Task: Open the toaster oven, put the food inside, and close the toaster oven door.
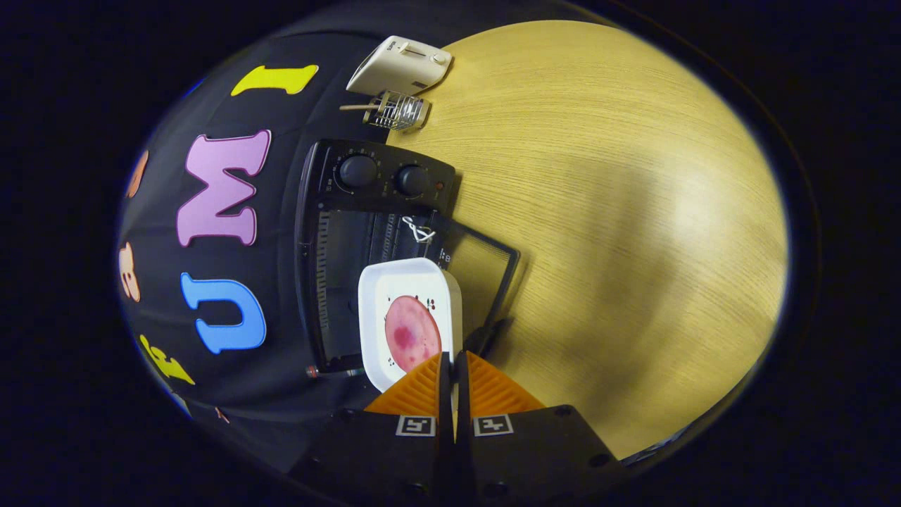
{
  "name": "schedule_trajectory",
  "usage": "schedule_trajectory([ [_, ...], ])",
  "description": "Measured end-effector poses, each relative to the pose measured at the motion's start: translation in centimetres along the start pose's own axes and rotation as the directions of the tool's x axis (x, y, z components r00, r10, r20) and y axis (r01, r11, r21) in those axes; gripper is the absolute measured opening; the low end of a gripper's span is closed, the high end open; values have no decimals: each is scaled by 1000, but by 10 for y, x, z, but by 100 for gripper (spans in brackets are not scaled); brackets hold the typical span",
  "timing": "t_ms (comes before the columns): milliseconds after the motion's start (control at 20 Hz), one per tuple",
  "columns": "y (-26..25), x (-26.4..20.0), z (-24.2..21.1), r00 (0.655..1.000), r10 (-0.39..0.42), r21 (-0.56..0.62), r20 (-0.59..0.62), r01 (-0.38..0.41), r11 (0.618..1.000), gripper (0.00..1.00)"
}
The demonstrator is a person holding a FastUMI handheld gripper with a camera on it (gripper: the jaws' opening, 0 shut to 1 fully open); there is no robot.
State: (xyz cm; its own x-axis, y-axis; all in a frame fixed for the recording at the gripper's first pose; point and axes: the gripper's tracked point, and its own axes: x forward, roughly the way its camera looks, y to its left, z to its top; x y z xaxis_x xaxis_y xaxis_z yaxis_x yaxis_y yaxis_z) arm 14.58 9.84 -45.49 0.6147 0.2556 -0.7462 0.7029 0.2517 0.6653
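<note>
Gripper view: the gripper (452, 360) is pinched nearly closed on the rim of the white dish (408, 320) with the pink food (412, 332), held in front of the toaster oven (366, 246) opening, above its dropped door (482, 271). With such a thin edge grip, the dish could tilt or clip the oven frame going in.

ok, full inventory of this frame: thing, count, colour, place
toaster oven: 1, black, against the booth wall, two knobs on its panel
oven door: 1, dark glass, swung open onto the table
plate: 1, white, rim pinched between the fingers, held in front of the oven opening
food: 1 round slice, pinkish red, on the plate
toaster: 1, white, beyond the oven
wire rack: 1, metal, between toaster and oven
table: 1, light wood
gripper: 1, fingers closed on the plate rim
</note>
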Motion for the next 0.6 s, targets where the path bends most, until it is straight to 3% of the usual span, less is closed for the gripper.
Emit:
schedule_trajectory([
  [250, 51, 53, 5, 993, 11, 120, 118, -26, 992, 5],
  [600, 71, 108, 10, 979, -42, 213, 197, -1, 977, 5],
])
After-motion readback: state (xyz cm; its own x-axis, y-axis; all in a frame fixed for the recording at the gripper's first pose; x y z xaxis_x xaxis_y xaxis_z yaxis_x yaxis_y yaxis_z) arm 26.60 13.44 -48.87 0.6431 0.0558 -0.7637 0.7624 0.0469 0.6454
